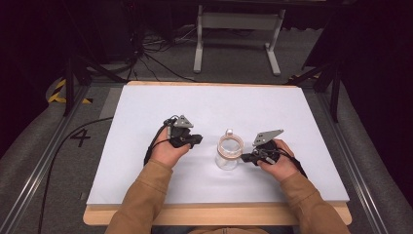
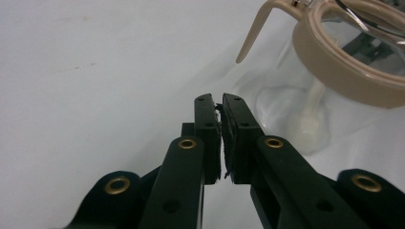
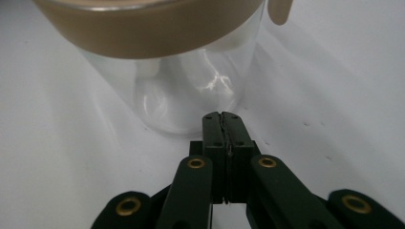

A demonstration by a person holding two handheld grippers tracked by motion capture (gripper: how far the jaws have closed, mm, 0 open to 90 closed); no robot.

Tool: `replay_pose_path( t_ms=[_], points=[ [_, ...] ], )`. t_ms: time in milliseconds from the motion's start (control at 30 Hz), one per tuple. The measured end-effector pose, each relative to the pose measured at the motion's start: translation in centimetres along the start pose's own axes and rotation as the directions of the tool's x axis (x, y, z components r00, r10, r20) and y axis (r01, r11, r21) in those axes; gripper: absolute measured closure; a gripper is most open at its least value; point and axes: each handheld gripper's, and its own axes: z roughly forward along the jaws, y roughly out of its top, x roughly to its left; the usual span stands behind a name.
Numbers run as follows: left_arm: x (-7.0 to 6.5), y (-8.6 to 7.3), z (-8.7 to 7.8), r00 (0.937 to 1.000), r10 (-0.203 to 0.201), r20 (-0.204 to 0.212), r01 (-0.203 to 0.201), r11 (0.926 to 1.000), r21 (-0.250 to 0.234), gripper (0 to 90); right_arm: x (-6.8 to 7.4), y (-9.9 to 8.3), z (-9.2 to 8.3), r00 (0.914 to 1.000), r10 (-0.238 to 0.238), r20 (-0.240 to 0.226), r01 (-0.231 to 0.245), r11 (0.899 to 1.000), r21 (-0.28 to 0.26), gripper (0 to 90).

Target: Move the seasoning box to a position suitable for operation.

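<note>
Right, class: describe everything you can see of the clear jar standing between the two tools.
The jar is a clear, glass-like cylinder standing upright on the white table. A tan ring-shaped lid sits on its mouth, with a curved tan tab hanging from the rim. A pale stem shows inside through the wall. It stands between the shut left tool and the shut right tool, whose tips lie close to its base; contact cannot be told.

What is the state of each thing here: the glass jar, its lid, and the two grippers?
Clear glass jar: upright on the white table, looks empty.
Beige ring lid: sitting on the jar's mouth.
Left gripper: jaws shut, holding nothing, beside the jar.
Right gripper: jaws shut, holding nothing, tips close to the jar's base.
</note>
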Motion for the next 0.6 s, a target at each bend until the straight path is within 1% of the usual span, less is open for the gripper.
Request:
replay_pose_path(
  t_ms=[133, 200, 333, 367, 400, 467, 500, 533, 567, 600],
  points=[
    [-0.1, 0.2, 0.1, 1.0, -0.001, 0.005, 0.001, 1.0, -0.003, 85.8, 0.5, 0.0, 0.2, 0.9998, -0.015, -0.012, 0.015, 1.0, 0.011, 90.0],
    [-0.1, 0.3, 0.0, 0.9999, 0.0, 0.014, 0.0, 1.0, -0.007, 86.1, 0.4, -0.1, 0.0, 0.9998, -0.001, -0.018, 0.001, 1.0, -0.006, 90.0],
    [-0.1, 1.0, -0.3, 0.9995, 0.0, 0.032, 0.001, 0.9995, -0.032, 86.9, 0.0, -0.4, -1.1, 0.9998, 0.018, 0.011, -0.017, 1.0, -0.025, 90.0],
    [-0.1, 1.3, -0.4, 0.9992, 0.006, 0.039, -0.004, 0.999, -0.044, 87.0, -0.1, -0.6, -1.4, 0.9995, 0.027, 0.018, -0.026, 0.999, -0.031, 90.0],
    [-0.2, 1.7, -0.6, 0.9987, 0.004, 0.05, 0.0, 0.9977, -0.067, 87.4, -0.2, -0.8, -1.8, 0.999, 0.035, 0.026, -0.034, 0.999, -0.039, 90.0],
    [-0.3, 2.4, -0.8, 0.9969, 0.014, 0.077, -0.006, 0.9945, -0.104, 87.7, -0.3, -1.2, -2.6, 0.9978, 0.056, 0.035, -0.054, 0.997, -0.06, 90.0],
    [-0.3, 2.8, -0.9, 0.9961, 0.026, 0.084, -0.016, 0.9934, -0.114, 87.8, -0.3, -1.5, -3.0, 0.9974, 0.06, 0.039, -0.058, 0.996, -0.068, 90.0],
    [-0.3, 2.8, -0.9, 0.9961, 0.026, 0.084, -0.016, 0.9934, -0.114, 87.9, -0.3, -1.5, -3.0, 0.9974, 0.06, 0.039, -0.058, 0.996, -0.068, 90.0],
    [-0.5, 3.2, -0.9, 0.9952, 0.028, 0.094, -0.015, 0.9908, -0.135, 87.9, -0.2, -1.7, -3.3, 0.9967, 0.066, 0.046, -0.063, 0.995, -0.074, 90.0],
    [-0.7, 3.8, -0.9, 0.9942, 0.04, 0.1, -0.022, 0.985, -0.171, 88.0, 0.0, -2.2, -3.9, 0.9954, 0.077, 0.056, -0.073, 0.994, -0.08, 90.0]
  ],
)
